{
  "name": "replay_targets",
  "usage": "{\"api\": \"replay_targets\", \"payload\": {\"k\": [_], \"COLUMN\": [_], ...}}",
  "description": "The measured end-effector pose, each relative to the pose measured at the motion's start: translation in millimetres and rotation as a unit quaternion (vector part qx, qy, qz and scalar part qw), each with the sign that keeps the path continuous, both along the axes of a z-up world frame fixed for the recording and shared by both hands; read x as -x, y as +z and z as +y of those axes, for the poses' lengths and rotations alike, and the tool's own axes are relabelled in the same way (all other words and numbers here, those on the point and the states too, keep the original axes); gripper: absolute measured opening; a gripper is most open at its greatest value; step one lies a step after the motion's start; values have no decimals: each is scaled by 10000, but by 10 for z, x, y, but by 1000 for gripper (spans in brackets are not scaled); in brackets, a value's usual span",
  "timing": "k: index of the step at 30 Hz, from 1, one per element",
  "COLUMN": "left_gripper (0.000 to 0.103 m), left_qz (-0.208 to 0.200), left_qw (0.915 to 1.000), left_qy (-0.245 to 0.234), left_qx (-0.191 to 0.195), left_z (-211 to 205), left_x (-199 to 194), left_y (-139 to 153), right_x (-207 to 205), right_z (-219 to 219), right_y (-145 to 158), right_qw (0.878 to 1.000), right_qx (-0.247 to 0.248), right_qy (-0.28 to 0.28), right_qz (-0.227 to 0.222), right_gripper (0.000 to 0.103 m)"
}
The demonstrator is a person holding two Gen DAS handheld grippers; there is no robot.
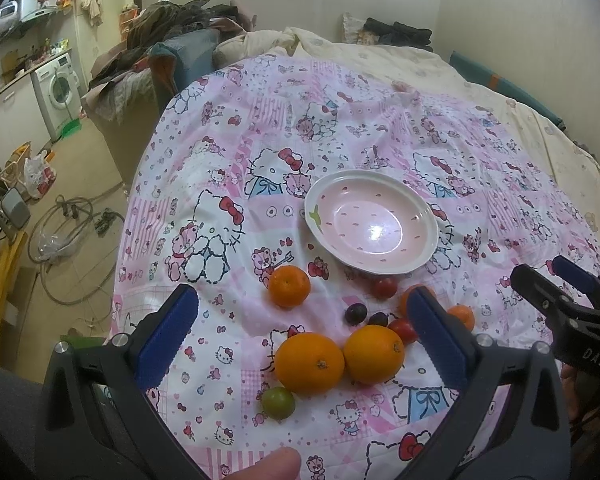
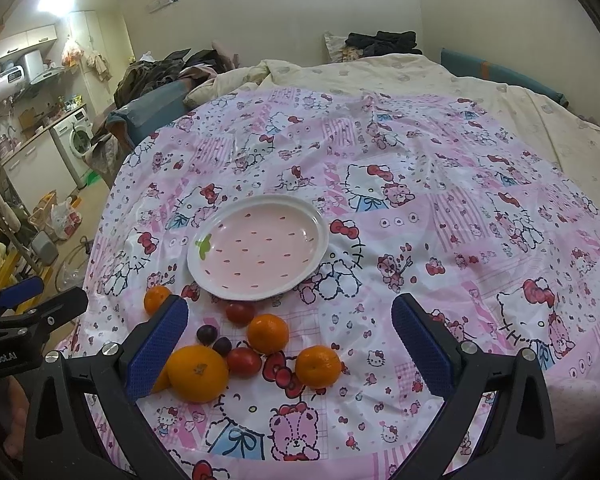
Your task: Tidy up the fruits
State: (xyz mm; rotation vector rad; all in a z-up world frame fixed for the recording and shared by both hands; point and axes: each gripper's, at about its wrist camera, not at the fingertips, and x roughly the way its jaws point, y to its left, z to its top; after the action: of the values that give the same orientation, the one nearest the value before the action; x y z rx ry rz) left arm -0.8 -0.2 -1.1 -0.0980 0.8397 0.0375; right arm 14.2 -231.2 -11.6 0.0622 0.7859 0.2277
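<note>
An empty pink strawberry-print plate (image 1: 372, 222) (image 2: 260, 248) lies on the cartoon-cat sheet. In front of it the fruit is scattered. Two big oranges (image 1: 309, 362) (image 1: 374, 354) lie side by side, with a green fruit (image 1: 278, 403) nearest me. A mandarin (image 1: 289, 286), red tomatoes (image 1: 384, 287) and dark grapes (image 1: 356, 314) lie closer to the plate. My left gripper (image 1: 303, 294) hovers open above the oranges, holding nothing. My right gripper (image 2: 290, 304) is open and empty over two mandarins (image 2: 268, 333) (image 2: 318, 366) and a tomato (image 2: 244, 361). One big orange (image 2: 198, 374) sits by its left finger.
The sheet (image 2: 440, 184) covers a bed, with a cream quilt (image 1: 380, 56) and dark clothes behind. The bed's left edge drops to a floor with hoses (image 1: 72, 216) and bags. A washing machine (image 1: 60, 88) stands far left. A thumb (image 1: 268, 466) shows at the bottom.
</note>
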Motion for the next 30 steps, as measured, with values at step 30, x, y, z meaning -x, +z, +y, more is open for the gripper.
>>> {"api": "replay_targets", "payload": {"k": [30], "left_gripper": [103], "left_qz": [812], "left_qw": [9963], "left_qy": [201], "left_qx": [-199], "left_z": [167], "left_x": [-193], "left_y": [-162], "right_x": [-80], "right_z": [-113], "right_y": [-114], "right_qw": [9985], "right_qx": [-237], "right_qy": [-93], "right_qz": [475], "right_gripper": [103]}}
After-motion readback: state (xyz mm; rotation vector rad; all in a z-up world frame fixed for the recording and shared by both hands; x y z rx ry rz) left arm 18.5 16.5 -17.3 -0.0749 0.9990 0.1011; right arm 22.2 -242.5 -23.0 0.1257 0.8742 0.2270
